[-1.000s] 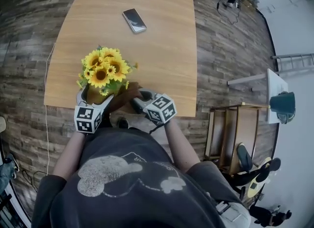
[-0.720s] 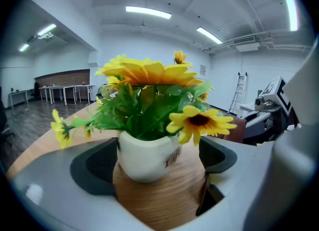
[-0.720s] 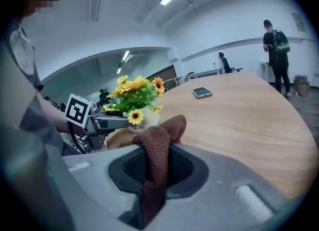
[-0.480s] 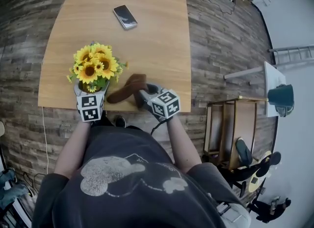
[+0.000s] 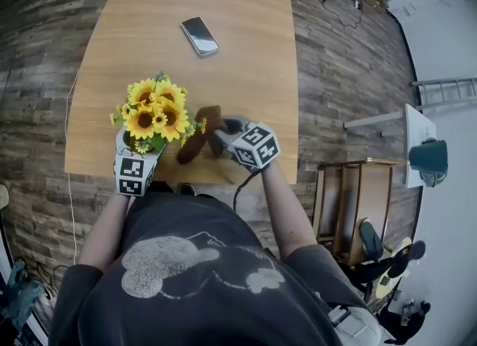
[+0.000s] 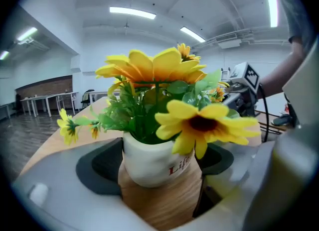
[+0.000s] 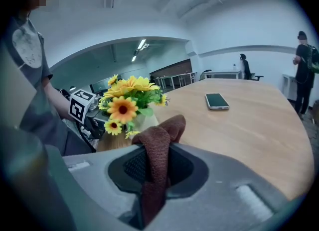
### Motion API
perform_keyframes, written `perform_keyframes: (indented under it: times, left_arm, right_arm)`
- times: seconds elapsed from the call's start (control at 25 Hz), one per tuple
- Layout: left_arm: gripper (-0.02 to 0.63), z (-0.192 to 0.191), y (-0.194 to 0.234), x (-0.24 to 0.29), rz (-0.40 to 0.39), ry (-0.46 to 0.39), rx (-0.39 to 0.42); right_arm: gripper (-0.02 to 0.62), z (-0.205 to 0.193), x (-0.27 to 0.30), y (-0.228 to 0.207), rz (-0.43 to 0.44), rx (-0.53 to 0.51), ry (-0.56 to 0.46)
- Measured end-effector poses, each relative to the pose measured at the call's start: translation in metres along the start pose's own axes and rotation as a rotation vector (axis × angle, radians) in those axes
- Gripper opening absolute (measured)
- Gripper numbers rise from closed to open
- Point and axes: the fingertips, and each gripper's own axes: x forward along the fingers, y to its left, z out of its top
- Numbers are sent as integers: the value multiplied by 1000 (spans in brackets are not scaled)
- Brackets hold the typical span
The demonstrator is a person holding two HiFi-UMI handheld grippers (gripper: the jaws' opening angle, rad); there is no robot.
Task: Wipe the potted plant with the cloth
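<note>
Zero wiping seems done: the left gripper (image 5: 136,148), wide jaws just closing, clasps the potted sunflowers (image 5: 155,110) at the table's (image 5: 223,76) 7 o'clock; the right gripper (image 5: 221,137) pinches the brown cloth (image 5: 195,143) at their 3 o'clock.

In my left gripper view a sunflower (image 6: 204,123) covers the end of the red lettering (image 6: 180,165) on the pot (image 6: 144,160); I can't read it. In the head view the blooms (image 5: 155,112) hide the pot.

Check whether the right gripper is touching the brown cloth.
Touching. In the right gripper view, the brown cloth is pinched between the pads of the right gripper, with its folded end sticking up above them.
</note>
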Motion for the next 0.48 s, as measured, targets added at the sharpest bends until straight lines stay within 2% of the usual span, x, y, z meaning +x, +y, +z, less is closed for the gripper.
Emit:
perform_keyframes:
  times: [0.12,0.28,0.48]
  left_arm:
    - [485,3,0,-4,-114,-3,48]
    - [485,-7,0,-11,-256,8,127]
    - [485,-8,-2,-15,-365,4,173]
  right_arm:
    - [49,14,17,-7,30,-49,41]
    - [49,31,44,-13,77,-53,66]
    - [49,49,82,-6,150,-42,75]
